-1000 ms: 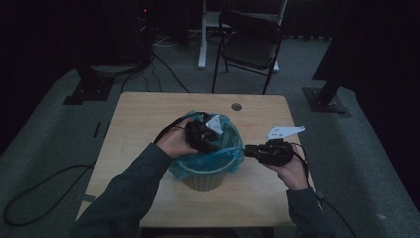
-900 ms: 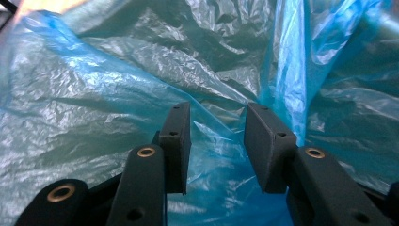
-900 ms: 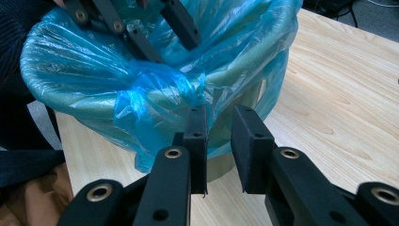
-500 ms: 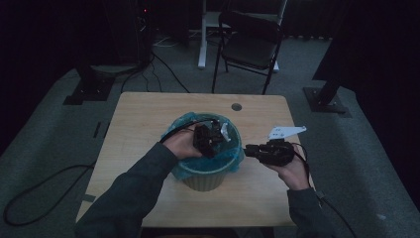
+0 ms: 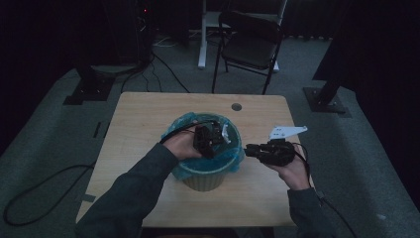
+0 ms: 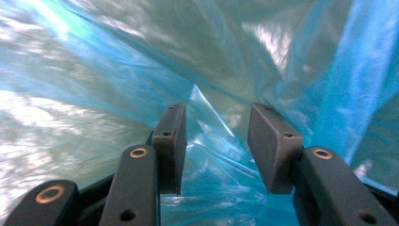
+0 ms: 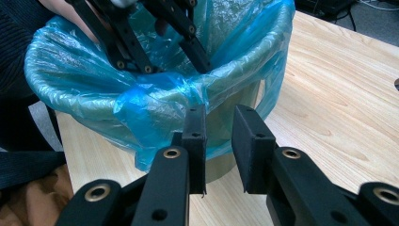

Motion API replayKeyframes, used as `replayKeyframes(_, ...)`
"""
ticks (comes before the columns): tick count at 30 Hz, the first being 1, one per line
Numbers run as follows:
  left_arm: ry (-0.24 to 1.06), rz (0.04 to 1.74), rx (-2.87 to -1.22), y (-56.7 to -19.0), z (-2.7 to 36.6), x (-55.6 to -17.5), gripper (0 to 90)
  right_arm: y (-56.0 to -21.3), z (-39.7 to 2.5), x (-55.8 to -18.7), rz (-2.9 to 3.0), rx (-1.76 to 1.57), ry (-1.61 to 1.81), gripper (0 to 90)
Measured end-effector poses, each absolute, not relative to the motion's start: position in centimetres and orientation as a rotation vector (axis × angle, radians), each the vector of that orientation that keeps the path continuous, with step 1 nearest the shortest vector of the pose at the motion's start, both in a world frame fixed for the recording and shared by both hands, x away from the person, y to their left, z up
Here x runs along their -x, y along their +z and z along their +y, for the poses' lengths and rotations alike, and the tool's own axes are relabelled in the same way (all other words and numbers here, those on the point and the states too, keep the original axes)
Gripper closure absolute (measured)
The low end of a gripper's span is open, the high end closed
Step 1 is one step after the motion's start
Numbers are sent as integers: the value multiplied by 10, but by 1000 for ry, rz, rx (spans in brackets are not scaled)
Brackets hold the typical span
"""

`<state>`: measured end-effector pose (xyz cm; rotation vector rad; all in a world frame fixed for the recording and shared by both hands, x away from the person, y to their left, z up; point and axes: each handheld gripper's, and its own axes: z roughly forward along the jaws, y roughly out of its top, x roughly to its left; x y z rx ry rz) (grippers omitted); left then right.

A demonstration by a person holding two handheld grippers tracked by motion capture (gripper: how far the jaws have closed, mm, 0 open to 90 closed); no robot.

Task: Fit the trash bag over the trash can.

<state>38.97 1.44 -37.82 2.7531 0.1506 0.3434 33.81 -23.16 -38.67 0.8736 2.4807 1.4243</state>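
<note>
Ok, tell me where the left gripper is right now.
In the high view the left gripper is dipped inside the bin, among the blue liner, with the right gripper just outside the rim.

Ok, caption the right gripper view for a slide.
Open right gripper faces the blue-lined bin while the left gripper reaches inside.

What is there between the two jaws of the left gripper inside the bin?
In the left gripper view, a raised fold of the blue bag stands between the open jaws of the left gripper; neither jaw visibly clamps it.
</note>
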Motion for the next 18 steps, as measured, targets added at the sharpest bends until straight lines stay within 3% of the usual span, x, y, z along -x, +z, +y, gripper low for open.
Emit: replayKeyframes(18,428,327,-2381,-328,88,-376,576,-388,-236,-337,2466,-886,1430,735)
